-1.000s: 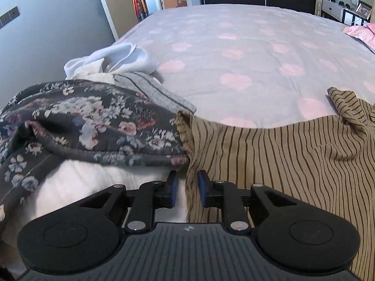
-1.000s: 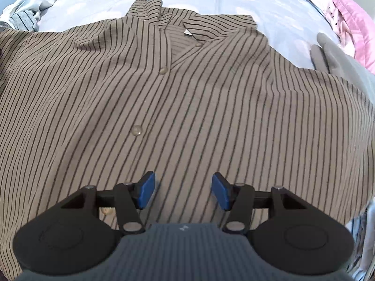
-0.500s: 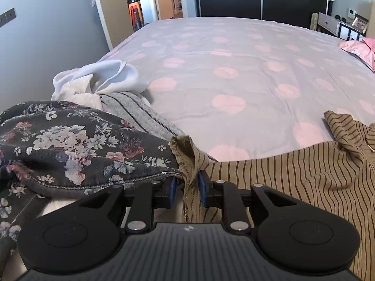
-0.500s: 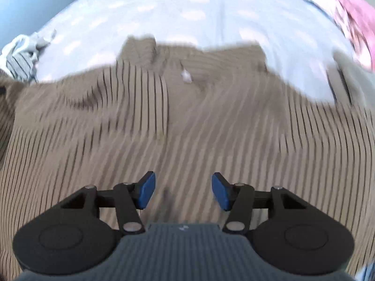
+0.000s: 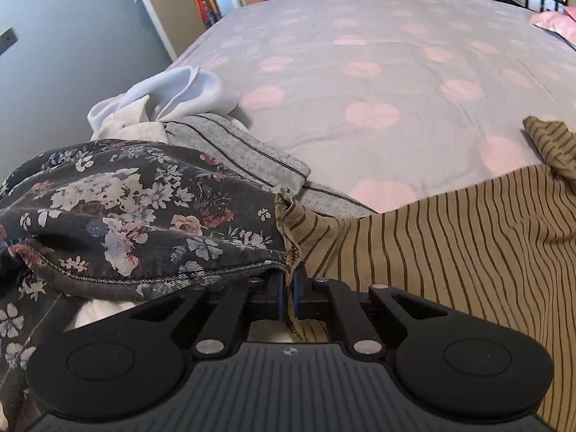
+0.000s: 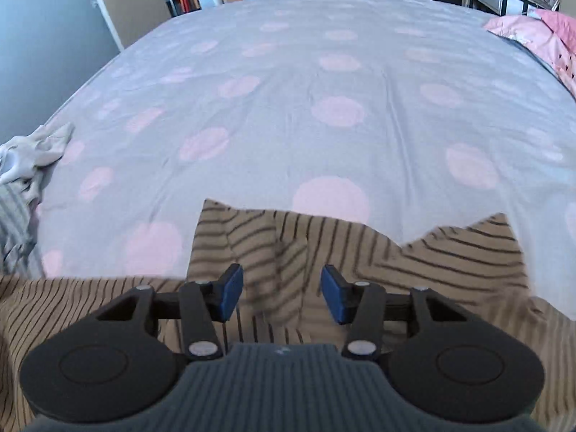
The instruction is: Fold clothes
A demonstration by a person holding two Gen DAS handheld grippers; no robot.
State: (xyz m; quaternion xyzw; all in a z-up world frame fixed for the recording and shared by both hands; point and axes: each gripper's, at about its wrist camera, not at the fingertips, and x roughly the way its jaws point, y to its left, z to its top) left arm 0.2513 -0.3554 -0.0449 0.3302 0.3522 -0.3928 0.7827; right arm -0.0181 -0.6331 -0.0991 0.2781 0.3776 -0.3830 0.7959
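My left tool (image 5: 287, 293) clamped on striped shirt (image 5: 450, 248) hem; right tool (image 6: 282, 291) jaws closing, collar directly beneath, nothing gripped.

1 striped shirt (image 5: 450, 252), 1 floral garment (image 5: 126, 216), 1 grey striped garment (image 5: 252, 151), 1 white garment (image 5: 180, 93), 1 bed (image 5: 360, 72)

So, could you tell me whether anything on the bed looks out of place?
The striped shirt lies rumpled near the bed edge, its corner butting against the floral garment in the unfolded pile. The left claw pinches that corner.
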